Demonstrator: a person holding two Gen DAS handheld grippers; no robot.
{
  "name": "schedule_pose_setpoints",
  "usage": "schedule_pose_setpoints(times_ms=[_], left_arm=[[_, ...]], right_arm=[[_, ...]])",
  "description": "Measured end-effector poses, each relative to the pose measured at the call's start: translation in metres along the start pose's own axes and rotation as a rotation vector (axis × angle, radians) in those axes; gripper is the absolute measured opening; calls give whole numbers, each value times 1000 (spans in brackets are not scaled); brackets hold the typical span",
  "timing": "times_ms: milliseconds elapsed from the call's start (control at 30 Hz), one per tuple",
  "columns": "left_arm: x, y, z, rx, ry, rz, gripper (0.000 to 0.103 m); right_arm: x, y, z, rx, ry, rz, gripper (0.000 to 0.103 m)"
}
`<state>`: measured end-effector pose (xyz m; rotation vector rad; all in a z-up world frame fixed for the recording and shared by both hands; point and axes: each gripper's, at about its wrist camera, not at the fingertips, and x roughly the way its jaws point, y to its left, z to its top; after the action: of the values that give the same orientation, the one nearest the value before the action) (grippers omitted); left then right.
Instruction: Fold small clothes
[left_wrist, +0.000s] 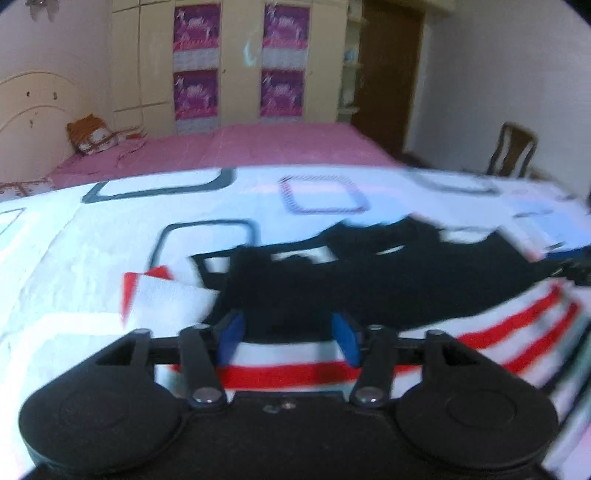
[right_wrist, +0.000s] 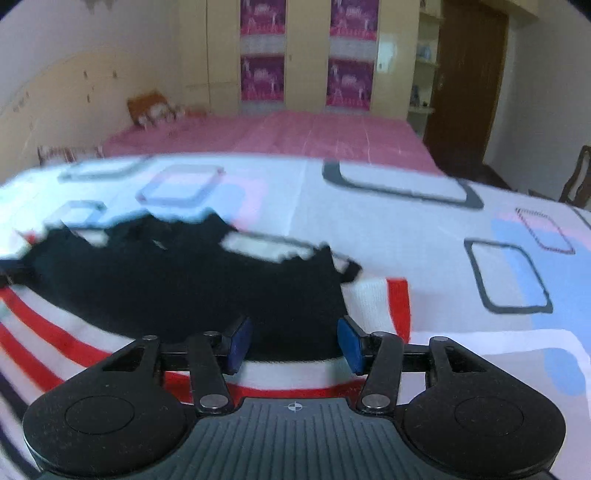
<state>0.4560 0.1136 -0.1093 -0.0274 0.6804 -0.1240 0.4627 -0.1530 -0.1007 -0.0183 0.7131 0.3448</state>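
A small shirt (left_wrist: 369, 280) lies spread on the patterned sheet, black across the chest with a white, red-striped lower part (left_wrist: 517, 325) and a white sleeve with a red cuff (left_wrist: 162, 299). My left gripper (left_wrist: 290, 338) is open and empty, low over the shirt's near-left part. In the right wrist view the same shirt (right_wrist: 184, 280) shows with its other white sleeve and red cuff (right_wrist: 384, 302). My right gripper (right_wrist: 294, 341) is open and empty over the shirt's near-right part. Both views are blurred.
The white sheet with square outlines (right_wrist: 509, 277) covers the work surface. Behind it is a pink bed (left_wrist: 240, 147) with an orange pillow (left_wrist: 88, 136), a wardrobe with purple posters (left_wrist: 240, 62), a brown door (right_wrist: 469, 81) and a wooden chair (left_wrist: 513, 151).
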Motion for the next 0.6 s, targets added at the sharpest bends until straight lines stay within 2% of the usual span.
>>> schedule_pose_setpoints(times_ms=[100,167,267,333,400,467,500,533,567,600], left_arm=[[-15,-37,-12,70,8,-71,59],[-16,-54,-21,60,30,-116,59],[-12,-67,-33,68,42,-85,60],[-13,-58,-35,18,36,-85,61],[-19,-39,-36,-14,29,-46,62],[-26,-12,-41,-26,38,55,62],[-29,2,-44,-36,50,85,62],[-33,14,-47,-56,45,77,61],[-34,19,-47,-60,48,69,60],[-33,15,-45,-36,59,81,60]], right_arm=[[-13,40,-12,-67,1,96,52],[-13,59,-19,-96,30,150,52],[-6,84,-34,-163,71,154,52],[-5,87,-41,-183,68,128,52],[-12,77,-46,-164,58,73,52],[-17,46,-47,-61,60,7,52],[-18,31,-49,-28,83,-97,52],[-21,15,-53,6,91,-129,52],[-25,-1,-57,69,86,-91,52],[-26,-4,-58,78,88,-79,52]])
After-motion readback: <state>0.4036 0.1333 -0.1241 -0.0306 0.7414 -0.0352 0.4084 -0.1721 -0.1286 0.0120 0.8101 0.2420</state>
